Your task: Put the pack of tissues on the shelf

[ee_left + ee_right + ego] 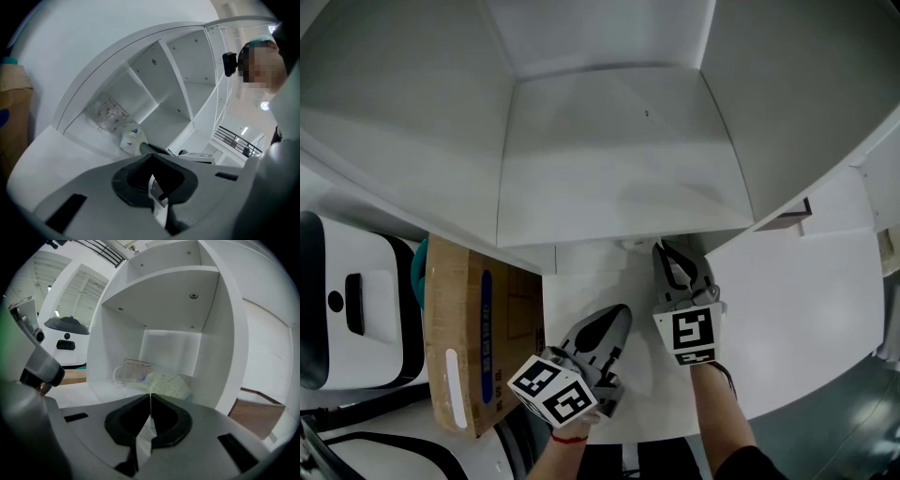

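We see pack of tissues (pixel 168 385) already inside low compartment of shelf (pixel 225 333), just beside clear container (pixel 127 371). Pack lies straight ahead of right gripper (pixel 150 397), long side across jaw line. Right gripper nearer than left gripper (pixel 150 157). Both: jaws together, nothing held. We judge placing done.

Tissue pack (pixel 169 384) in shelf (pixel 220 348)
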`<state>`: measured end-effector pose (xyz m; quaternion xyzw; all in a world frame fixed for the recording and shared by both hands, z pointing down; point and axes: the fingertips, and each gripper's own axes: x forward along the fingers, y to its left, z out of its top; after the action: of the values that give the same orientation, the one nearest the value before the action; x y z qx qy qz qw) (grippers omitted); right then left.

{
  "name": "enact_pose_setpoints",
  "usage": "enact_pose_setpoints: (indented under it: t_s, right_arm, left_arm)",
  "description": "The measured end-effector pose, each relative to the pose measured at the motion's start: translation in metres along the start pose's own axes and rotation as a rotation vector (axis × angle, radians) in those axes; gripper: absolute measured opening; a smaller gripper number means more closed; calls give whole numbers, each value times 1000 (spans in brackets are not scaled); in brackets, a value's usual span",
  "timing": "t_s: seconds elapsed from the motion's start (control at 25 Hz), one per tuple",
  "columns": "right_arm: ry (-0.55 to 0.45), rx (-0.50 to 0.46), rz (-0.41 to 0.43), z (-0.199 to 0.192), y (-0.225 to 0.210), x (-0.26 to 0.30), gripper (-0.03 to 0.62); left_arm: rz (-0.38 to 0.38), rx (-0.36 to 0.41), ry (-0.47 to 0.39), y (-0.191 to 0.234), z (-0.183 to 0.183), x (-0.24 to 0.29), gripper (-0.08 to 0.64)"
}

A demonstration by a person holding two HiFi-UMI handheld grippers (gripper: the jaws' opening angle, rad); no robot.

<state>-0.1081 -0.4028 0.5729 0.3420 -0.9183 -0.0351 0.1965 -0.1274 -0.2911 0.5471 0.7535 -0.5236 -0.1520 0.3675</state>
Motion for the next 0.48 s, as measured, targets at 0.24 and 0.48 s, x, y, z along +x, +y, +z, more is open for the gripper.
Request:
enact_pose_setpoints:
  t_s: [0.24, 0.48]
  right_arm:
    - [7, 39, 3, 1, 3, 1, 6]
    - [-11, 86, 41, 5, 7, -5, 9]
  left_arm:
    - [-2, -3, -5, -1, 1, 0, 6]
    - [-10, -21, -7, -3, -1, -1, 6]
